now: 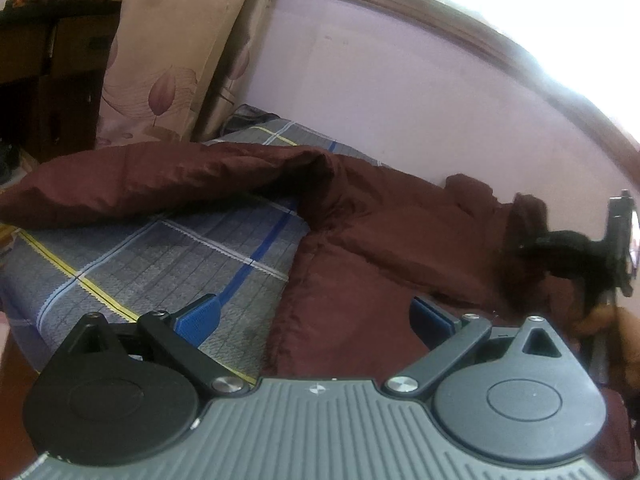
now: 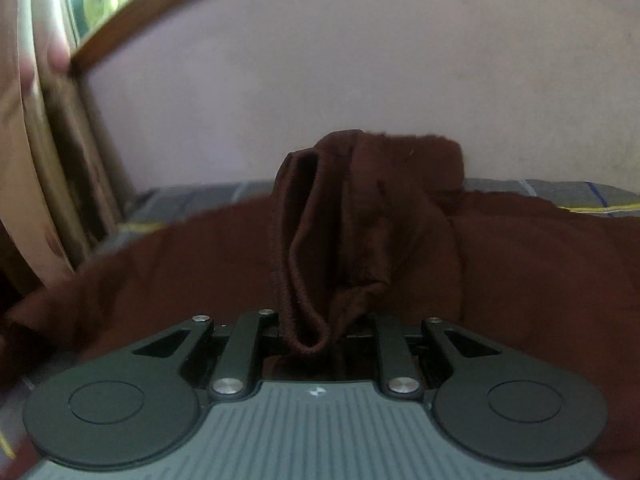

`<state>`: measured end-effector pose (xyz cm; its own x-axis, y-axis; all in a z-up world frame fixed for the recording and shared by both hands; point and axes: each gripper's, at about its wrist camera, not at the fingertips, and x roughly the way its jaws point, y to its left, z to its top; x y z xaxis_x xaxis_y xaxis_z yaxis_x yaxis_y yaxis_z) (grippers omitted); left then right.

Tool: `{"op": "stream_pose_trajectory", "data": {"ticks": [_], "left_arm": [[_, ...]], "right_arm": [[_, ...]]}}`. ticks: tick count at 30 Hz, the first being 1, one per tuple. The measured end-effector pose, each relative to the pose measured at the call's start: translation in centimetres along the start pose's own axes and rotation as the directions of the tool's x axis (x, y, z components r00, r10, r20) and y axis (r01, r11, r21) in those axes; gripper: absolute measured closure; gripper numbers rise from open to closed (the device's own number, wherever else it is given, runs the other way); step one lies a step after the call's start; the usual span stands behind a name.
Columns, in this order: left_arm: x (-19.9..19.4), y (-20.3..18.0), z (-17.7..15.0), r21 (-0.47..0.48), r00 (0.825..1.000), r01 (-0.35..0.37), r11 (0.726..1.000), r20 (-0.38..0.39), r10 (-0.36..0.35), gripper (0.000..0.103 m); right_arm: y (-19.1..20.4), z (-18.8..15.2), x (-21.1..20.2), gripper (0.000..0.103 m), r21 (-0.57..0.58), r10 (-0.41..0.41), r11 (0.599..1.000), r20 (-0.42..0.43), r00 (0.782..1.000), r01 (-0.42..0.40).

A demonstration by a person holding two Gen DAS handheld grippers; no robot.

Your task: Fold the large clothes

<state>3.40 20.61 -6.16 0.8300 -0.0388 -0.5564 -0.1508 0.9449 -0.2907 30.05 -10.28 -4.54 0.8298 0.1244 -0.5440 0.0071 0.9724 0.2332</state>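
Observation:
A large maroon padded jacket (image 1: 380, 232) lies on a bed with a grey plaid sheet (image 1: 168, 256). One sleeve (image 1: 152, 176) stretches out to the left. My left gripper (image 1: 316, 320) is open and empty, just above the jacket's side edge, blue pads (image 1: 200, 320) wide apart. My right gripper (image 2: 320, 332) is shut on the ribbed cuff of the other sleeve (image 2: 320, 240) and holds it up above the jacket body (image 2: 520, 260). The right gripper also shows in the left wrist view (image 1: 532, 246), at the far right, with the cuff in it.
A lilac wall (image 1: 400, 92) runs behind the bed, under a wood-framed window (image 1: 460, 28). Leaf-print curtains (image 1: 168, 52) hang at the left by dark wooden furniture (image 1: 44, 80). The bed's near edge is at lower left.

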Motion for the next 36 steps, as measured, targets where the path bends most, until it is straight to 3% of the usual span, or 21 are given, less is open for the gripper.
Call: {"op": "stream_pose_trajectory", "data": {"ticks": [4, 5, 7, 8, 9, 13, 18, 21, 23, 27, 31, 36], "left_arm": [[0.3, 0.4, -0.2, -0.019, 1.000, 0.000, 1.000, -0.010, -0.001, 0.001], [0.4, 0.5, -0.2, -0.025, 1.000, -0.003, 1.000, -0.009, 0.002, 0.000], [0.5, 0.9, -0.2, -0.040, 1.000, -0.006, 0.999, -0.012, 0.006, 0.000], [0.6, 1.1, -0.2, -0.052, 1.000, 0.000, 0.999, -0.015, 0.000, 0.000], [0.6, 1.4, -0.1, -0.067, 1.000, 0.006, 0.998, -0.018, -0.007, 0.000], [0.5, 2.6, 0.0, -0.133, 1.000, 0.012, 0.991, 0.004, -0.012, 0.000], [-0.2, 5.5, 0.3, -0.270, 0.998, 0.021, 0.963, 0.058, -0.005, 0.000], [-0.4, 8.2, 0.6, -0.392, 0.996, 0.041, 0.919, 0.093, -0.005, 0.000], [0.0, 10.1, 0.9, -0.461, 0.996, 0.067, 0.885, 0.088, -0.029, 0.000], [1.0, 14.1, 1.2, -0.598, 0.995, 0.091, 0.796, 0.090, -0.046, 0.001], [1.4, 17.7, 1.6, -0.683, 0.993, 0.072, 0.727, 0.120, 0.014, 0.003], [2.3, 19.7, 3.3, -0.695, 0.990, 0.044, 0.717, 0.125, 0.060, 0.003]], "right_arm": [[1.0, -1.0, 1.0, 0.074, -0.069, -0.035, 0.997, -0.020, 0.999, 0.033], [1.5, -1.1, 1.1, 0.066, -0.094, -0.041, 0.995, -0.020, 0.999, 0.039], [2.3, -1.7, 1.4, 0.029, -0.148, -0.046, 0.988, -0.017, 0.999, 0.043], [2.8, -2.1, 1.6, 0.004, -0.176, -0.046, 0.983, -0.021, 0.999, 0.041], [3.5, -2.7, 1.7, 0.000, -0.216, -0.045, 0.976, -0.012, 0.999, 0.041], [5.3, -4.3, 1.9, 0.000, -0.353, -0.084, 0.931, 0.034, 0.996, 0.091], [5.9, -5.1, 0.6, 0.000, -0.377, -0.089, 0.917, 0.130, 0.988, 0.132], [6.2, -5.4, -2.1, 0.000, -0.372, -0.053, 0.917, 0.237, 0.970, 0.141], [6.5, -5.7, -3.6, 0.000, -0.382, -0.040, 0.913, 0.262, 0.964, 0.141], [6.4, -6.6, -5.5, 0.000, -0.397, 0.015, 0.914, 0.248, 0.969, 0.087], [5.7, -7.7, -6.1, 0.000, -0.396, 0.032, 0.916, 0.223, 0.974, 0.061], [4.9, -8.3, -6.1, 0.000, -0.358, 0.021, 0.932, 0.192, 0.981, 0.050]]}}
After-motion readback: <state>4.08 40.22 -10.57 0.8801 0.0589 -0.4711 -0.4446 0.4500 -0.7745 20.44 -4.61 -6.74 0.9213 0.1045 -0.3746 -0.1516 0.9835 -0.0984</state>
